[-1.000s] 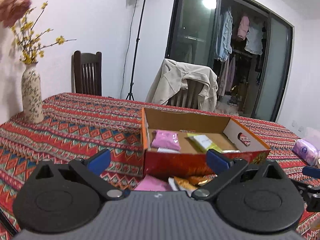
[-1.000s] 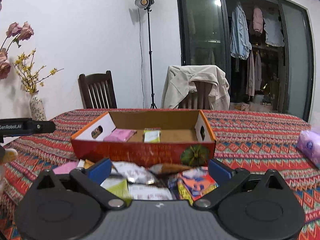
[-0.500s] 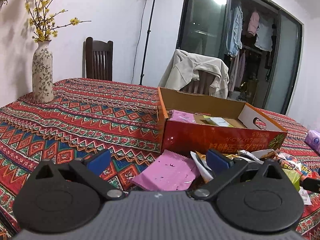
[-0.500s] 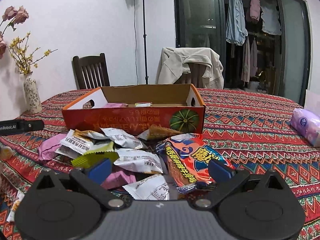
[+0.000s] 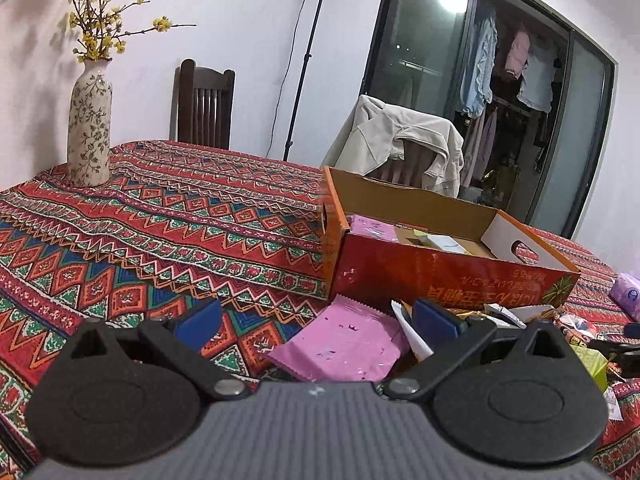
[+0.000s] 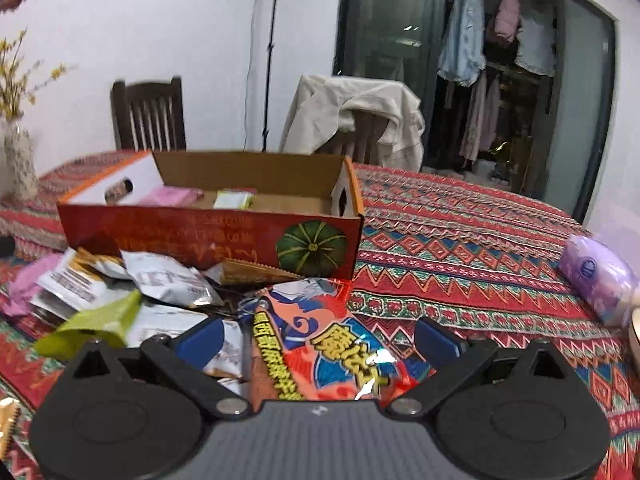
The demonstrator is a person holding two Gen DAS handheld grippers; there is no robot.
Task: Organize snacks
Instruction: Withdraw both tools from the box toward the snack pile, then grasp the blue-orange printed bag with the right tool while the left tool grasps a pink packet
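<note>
An open red cardboard box (image 5: pixel 440 276) (image 6: pixel 208 236) stands on the patterned tablecloth with a pink packet (image 6: pixel 170 196) and a pale packet (image 6: pixel 234 199) inside. Several loose snack packets lie in front of it. My left gripper (image 5: pixel 316 320) is open, low over a flat pink packet (image 5: pixel 340 344) that lies between its fingers. My right gripper (image 6: pixel 318 336) is open, low over a large orange-red snack bag (image 6: pixel 320 340) between its fingers. Silver packets (image 6: pixel 168 280) and a green packet (image 6: pixel 96 322) lie to its left.
A flowered vase (image 5: pixel 89 120) stands at the table's far left. A purple tissue pack (image 6: pixel 600 280) lies at the right. Two chairs stand behind the table, one draped with a beige jacket (image 5: pixel 400 140). A lamp stand (image 5: pixel 304 60) is by the wall.
Both grippers have dropped lower and moved in toward the packets in front of the box. The pink packet and the orange-red bag now sit between the open fingers.
</note>
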